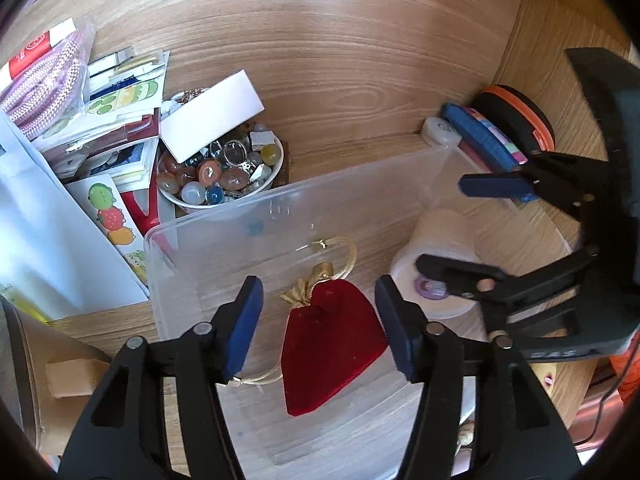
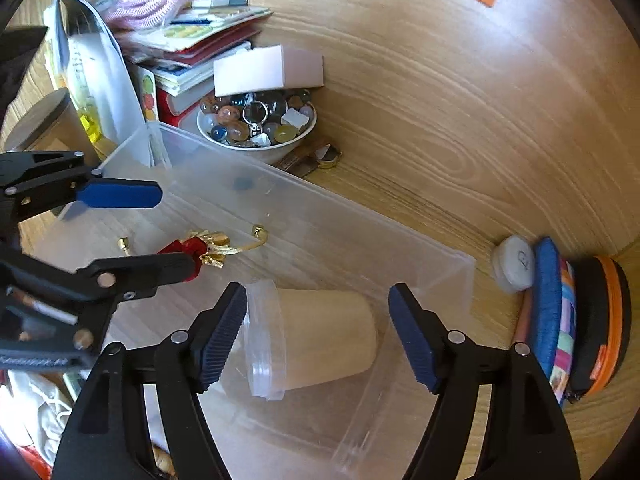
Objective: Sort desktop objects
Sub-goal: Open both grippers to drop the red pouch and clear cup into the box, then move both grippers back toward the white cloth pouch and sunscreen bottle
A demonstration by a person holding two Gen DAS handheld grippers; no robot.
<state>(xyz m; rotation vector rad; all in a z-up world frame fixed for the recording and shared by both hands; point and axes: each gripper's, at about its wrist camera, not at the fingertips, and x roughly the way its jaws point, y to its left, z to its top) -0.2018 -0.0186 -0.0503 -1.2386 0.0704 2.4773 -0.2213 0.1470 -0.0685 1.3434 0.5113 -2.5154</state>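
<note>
A pile of books and sticker sheets [image 1: 120, 128] sits at the far left of the wooden surface [image 1: 340, 60], with a white envelope [image 1: 44, 240] leaning against it. Just right of the pile stands a white bowl [image 1: 224, 168] full of glass marbles and small trinkets, and a white box [image 1: 212, 114] rests tilted on its rim. In front of the bowl lies a clear plastic bin [image 1: 224, 216], its long wall just beside the bowl.

Inside the bin, toward its left, a red velvet pouch [image 1: 330, 344] with a gold drawstring lies flat on the bottom. The left tool [image 1: 320, 324] hovers over it with its jaws apart, one pad on each side of the pouch and neither pressing it. Further right in the bin a lidded plastic cup [image 2: 316, 340] lies on its side. The right tool [image 2: 318, 336] stands open around it; the left pad looks close to the lid, the right pad clear of the cup.

Beyond the bin's right end, a small white round case [image 2: 514, 264], a blue notebook [image 2: 548, 304] and a black and orange disc [image 2: 600, 320] stand on edge together
</note>
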